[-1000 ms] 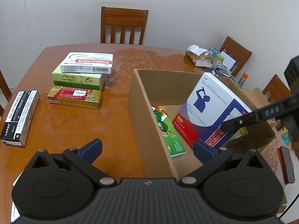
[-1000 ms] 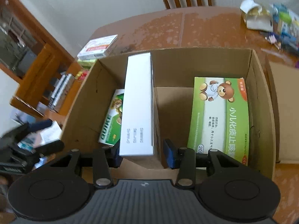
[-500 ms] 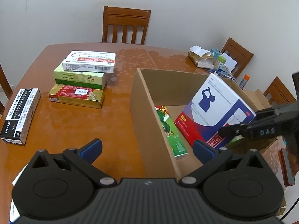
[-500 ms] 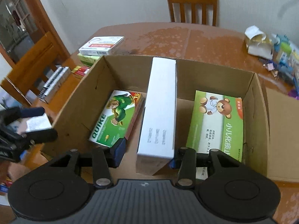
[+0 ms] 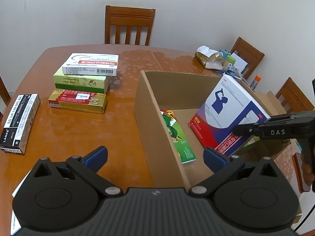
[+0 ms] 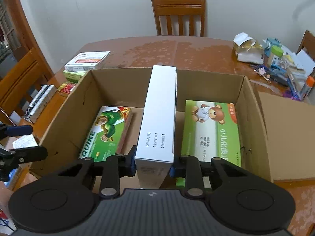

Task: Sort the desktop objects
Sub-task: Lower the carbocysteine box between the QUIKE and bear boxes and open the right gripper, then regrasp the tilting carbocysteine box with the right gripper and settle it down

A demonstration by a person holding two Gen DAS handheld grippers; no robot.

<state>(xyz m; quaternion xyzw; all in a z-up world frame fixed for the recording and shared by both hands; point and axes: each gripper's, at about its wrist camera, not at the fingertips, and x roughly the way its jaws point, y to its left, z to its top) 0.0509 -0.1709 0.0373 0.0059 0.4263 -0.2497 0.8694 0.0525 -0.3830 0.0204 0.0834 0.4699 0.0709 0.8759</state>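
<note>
Standing on its long edge inside the open cardboard box [image 6: 254,118], a white, blue and red medicine carton [image 6: 159,118] is clamped at its near end by the right gripper [image 6: 152,165], whose jaws have just been closing and now press both blue pads against its narrow sides. From the right wrist the carton shows only a plain white edge with small printed brackets. The left wrist view shows its broad face [image 5: 226,114]: a dark blue figure drinking on white, a blue panel and a red band with white characters, the whole carton tilted, with the right gripper [image 5: 246,129] reaching in from the right edge of that view.

To the carton's left a green box marked QUIKE [image 6: 107,131] lies flat on the box floor; to its right lies a green box with a cartoon bear [image 6: 212,129], which the left wrist view hardly shows.

The left gripper [image 5: 155,155] hangs over the near corner of the cardboard box with its blue pads spread wide and nothing between them.

On the wooden table [image 5: 78,129], well left of the cardboard box, three medicine boxes [image 5: 82,82] are stacked, and a black LANKE pen box [image 5: 18,123] lies nearer the edge. Only the right wrist view takes in the clutter [image 6: 275,63] at the far right in detail.
</note>
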